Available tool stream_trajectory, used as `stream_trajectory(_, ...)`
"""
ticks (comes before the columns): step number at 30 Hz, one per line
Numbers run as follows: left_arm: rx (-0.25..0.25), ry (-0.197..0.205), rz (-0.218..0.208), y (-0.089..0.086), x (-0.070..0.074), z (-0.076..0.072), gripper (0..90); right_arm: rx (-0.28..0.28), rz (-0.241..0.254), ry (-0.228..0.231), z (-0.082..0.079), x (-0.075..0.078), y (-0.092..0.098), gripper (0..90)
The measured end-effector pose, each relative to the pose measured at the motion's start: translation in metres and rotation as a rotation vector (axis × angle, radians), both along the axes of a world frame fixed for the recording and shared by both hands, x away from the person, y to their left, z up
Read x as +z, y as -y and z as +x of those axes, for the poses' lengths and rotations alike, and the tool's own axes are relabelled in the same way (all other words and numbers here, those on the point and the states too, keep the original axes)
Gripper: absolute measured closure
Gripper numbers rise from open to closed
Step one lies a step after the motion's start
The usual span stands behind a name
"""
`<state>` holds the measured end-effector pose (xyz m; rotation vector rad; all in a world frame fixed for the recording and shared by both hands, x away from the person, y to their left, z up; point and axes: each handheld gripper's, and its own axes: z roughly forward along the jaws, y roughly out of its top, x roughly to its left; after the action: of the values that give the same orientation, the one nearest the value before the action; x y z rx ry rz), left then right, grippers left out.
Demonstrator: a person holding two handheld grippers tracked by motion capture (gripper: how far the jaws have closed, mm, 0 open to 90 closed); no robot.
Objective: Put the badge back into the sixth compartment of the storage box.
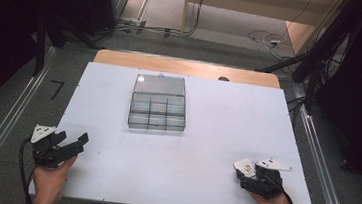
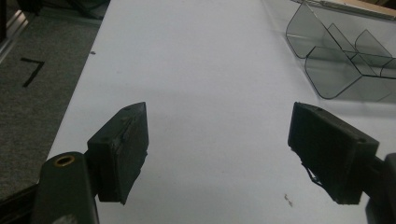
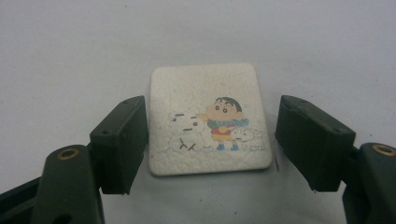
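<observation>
A compartment box [image 1: 158, 110] stands on the table [image 1: 206, 134] toward its far edge, a little left of the middle, its lid [image 1: 160, 85] lying open behind it toward the far edge. A square card [image 3: 209, 119] lies flat near the near right corner, between the jaws of the right gripper [image 1: 251, 175]. The left gripper [image 1: 67, 144] sits at the near left corner, well apart from the box, its jaws over bare tabletop.

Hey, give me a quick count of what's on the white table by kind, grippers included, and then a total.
Clear compartment box: 1
White square cartoon tile: 1
Grippers: 2, left gripper and right gripper
Total: 4
</observation>
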<state>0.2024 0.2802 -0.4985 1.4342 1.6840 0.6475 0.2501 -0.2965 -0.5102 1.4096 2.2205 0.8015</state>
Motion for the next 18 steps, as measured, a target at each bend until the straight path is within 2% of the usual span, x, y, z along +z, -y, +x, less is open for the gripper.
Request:
stream_trajectory(5,-0.002,-0.002,0.001,0.000,0.000,0.000,20.5,-0.013,-0.024,-0.057,0.004,0.005,-0.004,27.0)
stream_trajectory(7,-0.004,0.000,0.003,0.001,0.000,0.000,20.5,-0.009,-0.027,-0.063,0.005,0.006,-0.004,30.9)
stream_trajectory(11,-0.006,-0.001,0.001,0.001,0.000,0.000,20.6,-0.004,-0.030,-0.060,0.005,0.006,-0.004,31.1)
stream_trajectory(16,-0.004,0.007,-0.008,0.000,0.001,0.000,21.0,0.006,-0.023,-0.036,0.002,0.008,-0.004,31.1)
stream_trajectory(17,-0.004,0.006,-0.006,0.001,0.001,0.000,21.1,0.014,-0.016,0.003,-0.001,0.011,-0.006,31.1)
stream_trajectory(18,-0.006,0.007,-0.005,0.001,0.001,0.000,21.1,0.018,-0.010,0.023,-0.002,0.013,-0.008,31.1)
